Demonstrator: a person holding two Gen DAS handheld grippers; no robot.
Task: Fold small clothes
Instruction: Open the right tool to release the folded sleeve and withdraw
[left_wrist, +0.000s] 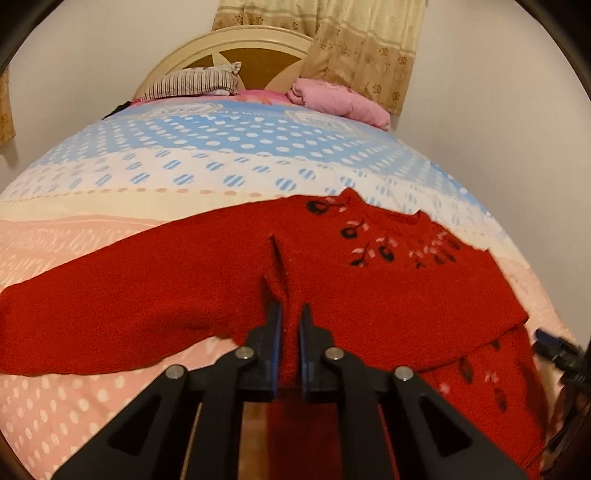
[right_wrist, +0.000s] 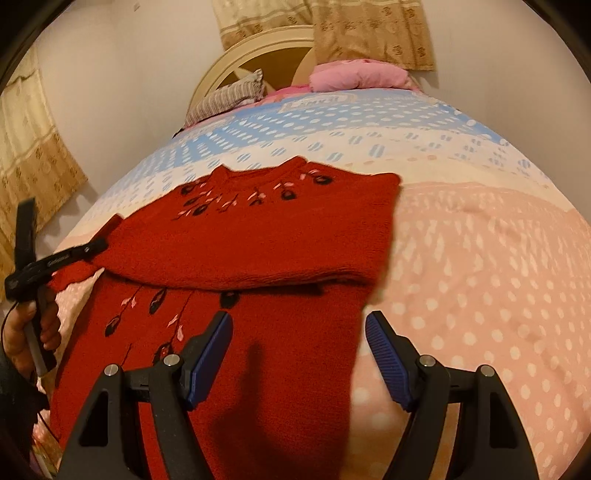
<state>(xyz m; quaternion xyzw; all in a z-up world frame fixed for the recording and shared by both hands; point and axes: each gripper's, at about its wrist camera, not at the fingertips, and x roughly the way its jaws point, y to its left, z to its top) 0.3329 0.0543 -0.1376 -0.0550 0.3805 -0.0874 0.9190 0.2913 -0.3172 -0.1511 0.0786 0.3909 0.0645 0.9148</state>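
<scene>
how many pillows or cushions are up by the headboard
2: a striped pillow on the left by the headboard, and a pink cushion on the right under the curtain. More may be hidden behind them.

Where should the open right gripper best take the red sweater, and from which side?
Probably the red sweater at its right side edge, approached from the bare quilt. That edge lies flat and free, just inside the right gripper.

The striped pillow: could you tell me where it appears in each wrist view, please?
Left wrist view: striped pillow upper left of centre, against the headboard.
Right wrist view: striped pillow upper left of centre, tilted.
Shared landmark: the pink bundle to its right.
</scene>
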